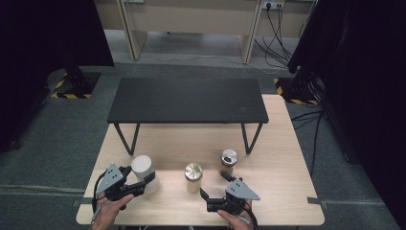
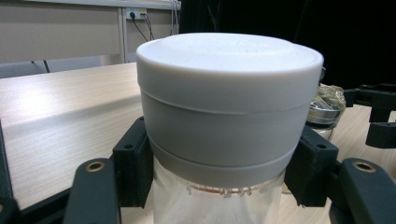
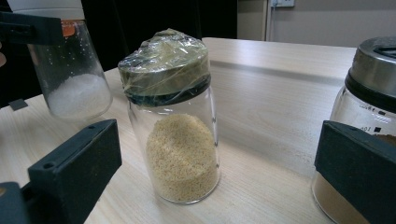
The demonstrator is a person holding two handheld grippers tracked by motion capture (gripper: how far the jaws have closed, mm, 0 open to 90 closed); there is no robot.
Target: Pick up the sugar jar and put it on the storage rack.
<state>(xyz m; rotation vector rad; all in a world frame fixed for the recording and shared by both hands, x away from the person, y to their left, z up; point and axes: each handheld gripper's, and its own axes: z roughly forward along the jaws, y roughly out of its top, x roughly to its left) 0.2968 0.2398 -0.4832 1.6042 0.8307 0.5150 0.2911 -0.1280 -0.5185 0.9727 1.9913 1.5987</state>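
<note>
A glass jar with a white lid (image 1: 141,166) (image 2: 229,107) stands at the near left of the wooden table (image 1: 277,158). My left gripper (image 1: 143,181) (image 2: 222,186) is shut on it, with the pads (image 2: 133,163) pressing its neck just under the lid. White grains fill its bottom (image 3: 77,95). A jar of yellow grains (image 1: 193,172) (image 3: 175,135), its gold lid wrapped in film, stands at mid table. My right gripper (image 1: 214,185) (image 3: 219,149) is open and points at that jar, jaws wide and touching nothing.
A jar of brown powder with a silver lid (image 1: 229,157) (image 3: 369,93) stands just right of the right gripper's far jaw. A low black bench (image 1: 186,99) spans the far half of the table. Cables (image 1: 280,33) and dark stands lie on the floor beyond.
</note>
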